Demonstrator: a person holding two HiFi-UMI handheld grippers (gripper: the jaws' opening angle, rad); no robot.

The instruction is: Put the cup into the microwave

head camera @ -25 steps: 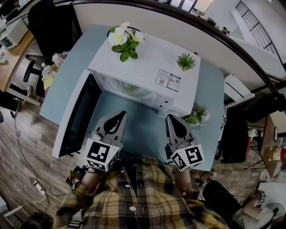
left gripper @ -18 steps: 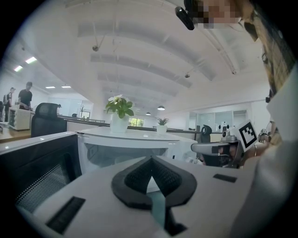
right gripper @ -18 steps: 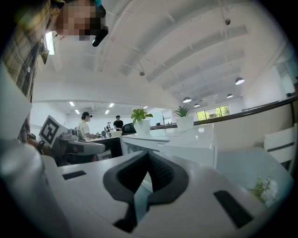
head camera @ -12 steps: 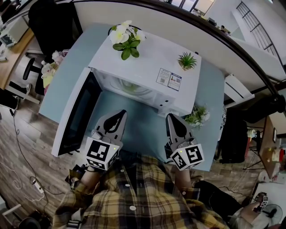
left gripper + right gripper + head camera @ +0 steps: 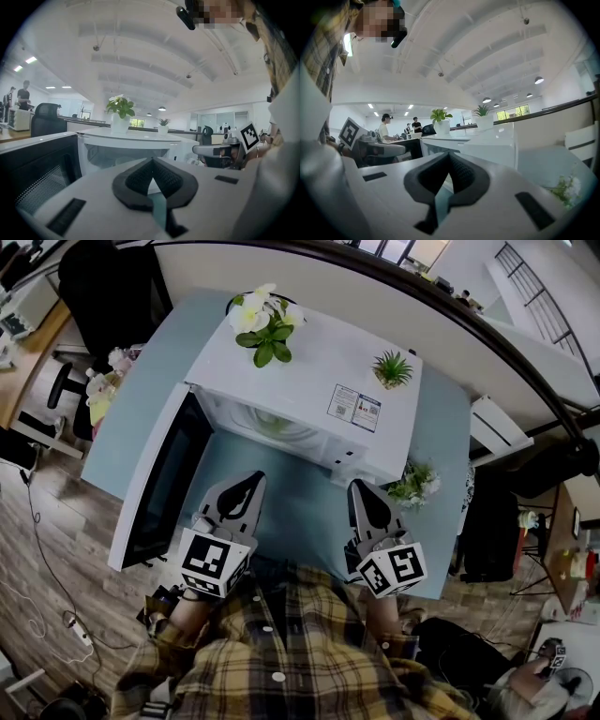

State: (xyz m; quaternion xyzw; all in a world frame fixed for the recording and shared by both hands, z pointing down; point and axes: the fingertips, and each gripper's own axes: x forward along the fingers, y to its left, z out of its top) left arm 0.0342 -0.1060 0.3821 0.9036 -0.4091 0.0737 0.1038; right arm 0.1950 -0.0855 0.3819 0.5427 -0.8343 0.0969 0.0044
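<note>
1. Black glass fills the door (image 5: pixel 155 484) of the white microwave (image 5: pixel 309 371), which stands wide open at the far left. We judge that the opening step is done.
2. Next along, the left tongs (image 5: pixel 251 482) hover over the pale blue table (image 5: pixel 300 507). They are clenched tip to tip on nothing and point towards the open cavity.
3. Between the two tools, inside the cavity, a pale green shape (image 5: pixel 273 425) shows dimly. It may be the cup already set inside, but we cannot tell. We see no cup on the table or in either gripper view.
4. Further right, the right tongs (image 5: pixel 362 489) are also clenched and empty, near the microwave's front right corner.
5. If that shape is the cup, it lies ahead of both tongs, apart from them and nearer the left pair. Little would then be left beyond perhaps shutting the door. If it is not, we have yet to find the cup.
</note>
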